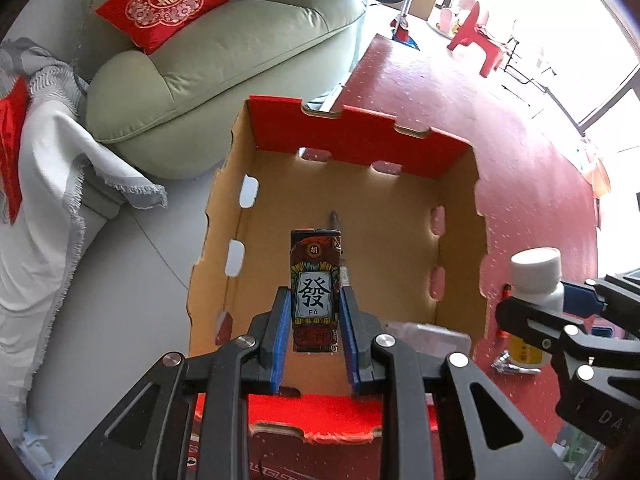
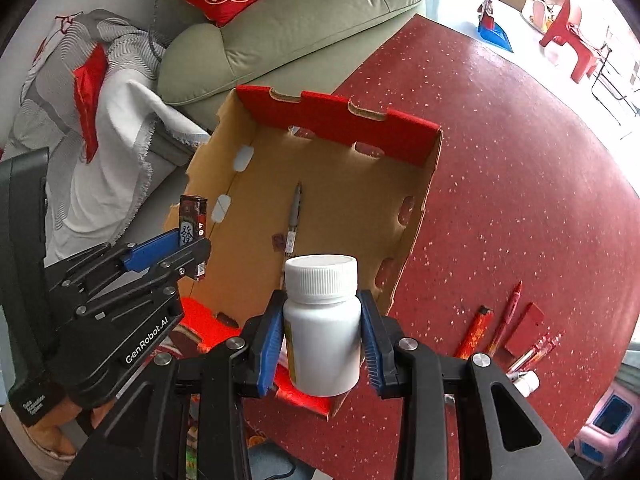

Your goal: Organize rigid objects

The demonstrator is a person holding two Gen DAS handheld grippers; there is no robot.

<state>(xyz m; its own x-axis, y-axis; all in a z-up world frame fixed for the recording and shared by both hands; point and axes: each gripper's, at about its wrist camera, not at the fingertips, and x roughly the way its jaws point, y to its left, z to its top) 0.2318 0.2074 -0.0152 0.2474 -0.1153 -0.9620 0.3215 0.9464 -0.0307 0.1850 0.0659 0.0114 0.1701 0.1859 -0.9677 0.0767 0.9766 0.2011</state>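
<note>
Left gripper (image 1: 315,316): both blue pads clamp the flat sides of a small printed box, narrow grip, pointing steeply down over the carton.
Printed box (image 1: 316,288): upright between the pads, dark red with a white panel bearing a large black character; it hangs above the carton's floor and, from the right wrist camera, sits over the carton's left wall.
Right gripper (image 2: 322,336): jaws pinch a white bottle at its body, pads pressed on both sides.
White bottle (image 2: 322,344): upright, ribbed white cap on top, a yellow label edge showing at its left; held at the carton's near right corner.
Carton (image 1: 248,148): open cardboard tray with red outer faces and cut-out slots, resting on the red speckled table (image 2: 500,184).
Pen (image 2: 295,216): lying alone on the carton floor, running away from the camera.
Loose items on the table: a red lighter (image 2: 476,330), red pens (image 2: 506,316) and a red block (image 2: 526,328) lie together, well to the right of the carton.
Background: a pale green sofa (image 1: 240,48) with a red cushion (image 1: 162,2), beyond the table.
</note>
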